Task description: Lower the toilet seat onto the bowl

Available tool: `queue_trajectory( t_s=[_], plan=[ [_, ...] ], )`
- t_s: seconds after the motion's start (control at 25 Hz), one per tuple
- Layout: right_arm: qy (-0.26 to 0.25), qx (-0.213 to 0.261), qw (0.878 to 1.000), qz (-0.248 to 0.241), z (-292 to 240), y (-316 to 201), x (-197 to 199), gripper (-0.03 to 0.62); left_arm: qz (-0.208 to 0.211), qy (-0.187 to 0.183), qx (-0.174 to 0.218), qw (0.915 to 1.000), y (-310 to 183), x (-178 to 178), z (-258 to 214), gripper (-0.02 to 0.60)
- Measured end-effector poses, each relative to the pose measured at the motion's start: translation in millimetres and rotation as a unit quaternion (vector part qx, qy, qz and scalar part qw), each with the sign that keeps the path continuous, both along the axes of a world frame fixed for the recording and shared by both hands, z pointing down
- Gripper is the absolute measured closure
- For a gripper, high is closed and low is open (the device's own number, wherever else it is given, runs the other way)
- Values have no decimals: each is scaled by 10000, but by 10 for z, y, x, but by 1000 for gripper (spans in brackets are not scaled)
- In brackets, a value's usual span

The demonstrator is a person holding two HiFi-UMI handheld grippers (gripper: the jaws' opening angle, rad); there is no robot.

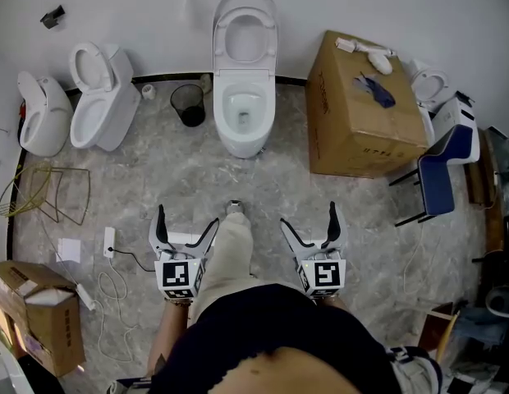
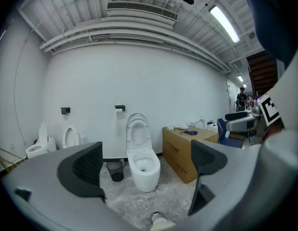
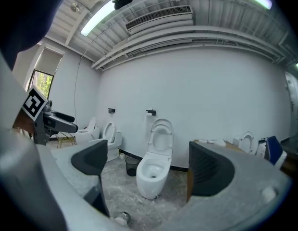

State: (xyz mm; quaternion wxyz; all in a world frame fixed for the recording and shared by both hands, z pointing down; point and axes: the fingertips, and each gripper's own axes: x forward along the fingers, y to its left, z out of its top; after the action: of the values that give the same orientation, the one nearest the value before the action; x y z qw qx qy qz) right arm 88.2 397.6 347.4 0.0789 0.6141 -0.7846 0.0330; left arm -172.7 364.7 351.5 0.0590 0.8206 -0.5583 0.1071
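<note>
Head view looks steeply down on a grey marbled floor (image 1: 156, 179), where a white toilet (image 1: 242, 109) stands against the far wall, well apart from both grippers. Its toilet seat (image 1: 221, 35) is raised, upright against the wall above the open bowl (image 1: 242, 144) (a little water shows in the bottom). The left gripper (image 1: 189, 218) and the right gripper (image 1: 309, 216) are held low and near the person's body, side by side, with the person's leg (image 1: 230, 253) between them, and both point toward the toilet. In the left gripper view the jaws stand wide apart with nothing between them; the toilet is framed in the gap at a distance, seat up. The right gripper view shows the same: jaws spread, nothing held, the toilet far off between them. Just left of the toilet a black waste bin (image 1: 189, 105) sits on the floor, and farther left two more white toilets (image 1: 103, 97) (image 1: 43, 113) stand by the wall. To the right of the toilet is a large cardboard box (image 1: 361, 113) with a few small items on top, and beyond it a blue chair (image 1: 439, 175). A smaller cardboard box (image 1: 37, 318) sits at the lower left.
</note>
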Motion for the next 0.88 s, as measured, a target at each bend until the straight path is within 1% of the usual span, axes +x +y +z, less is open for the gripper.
queue_trajectory(
  t_s=[0.16, 0.32, 0.44, 0.72, 0.88],
  plan=[
    [4, -12, 10000, 48, 22, -487, 24, 69, -28, 45, 249, 9997, -538, -3, -105, 37],
    [47, -44, 10000, 26, 14, -1008, 13, 106, -44, 54, 194, 9998, -1114, -36, -103, 37],
    [41, -153, 9998, 83, -23, -1445, 38, 112, -29, 21, 38, 10000, -1561, -45, -100, 37],
    [-56, -130, 9993, 335, -114, -2511, 114, 113, 95, -5, 80, 9999, -2602, 7, -180, 37],
    [-162, -140, 9989, 424, -152, -3000, 119, 114, 230, 72, 267, 9994, -3121, 47, -286, 37]
  ],
)
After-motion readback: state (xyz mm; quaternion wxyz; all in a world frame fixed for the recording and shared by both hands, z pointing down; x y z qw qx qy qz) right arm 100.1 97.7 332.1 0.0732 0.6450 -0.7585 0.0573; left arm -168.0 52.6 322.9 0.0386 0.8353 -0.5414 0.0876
